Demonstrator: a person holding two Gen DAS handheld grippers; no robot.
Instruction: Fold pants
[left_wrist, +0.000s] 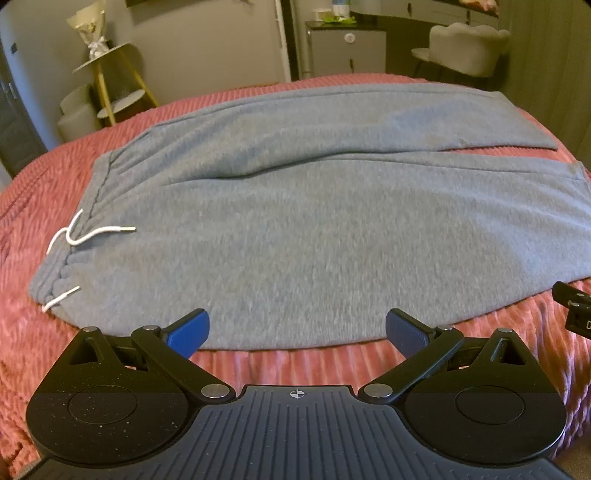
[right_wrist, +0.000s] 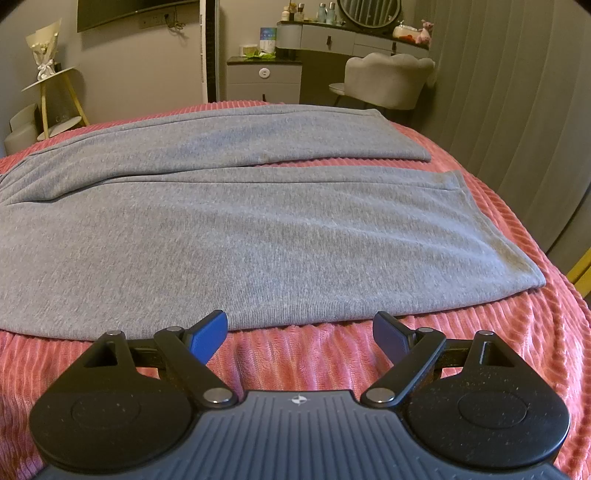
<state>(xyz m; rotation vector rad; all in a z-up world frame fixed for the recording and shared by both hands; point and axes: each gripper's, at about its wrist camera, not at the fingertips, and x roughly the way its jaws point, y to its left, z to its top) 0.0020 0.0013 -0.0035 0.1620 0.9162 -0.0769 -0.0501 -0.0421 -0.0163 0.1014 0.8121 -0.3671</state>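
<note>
Both hand-held grippers, left (left_wrist: 297, 334) and right (right_wrist: 300, 338), hover with jaws wide apart at the near edge of the grey pants (left_wrist: 295, 229) lying flat on the pink bed (left_wrist: 295, 363), soft, limp fabric probably best pinched along that near edge.

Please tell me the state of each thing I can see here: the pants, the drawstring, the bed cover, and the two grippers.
Pants: spread flat, unfolded, legs apart at the hems.
Drawstring: untied, ends loose.
Bed cover: spread under the pants.
Left gripper: jaws open, holding nothing, at the pants' near edge.
Right gripper: jaws open, holding nothing.
</note>
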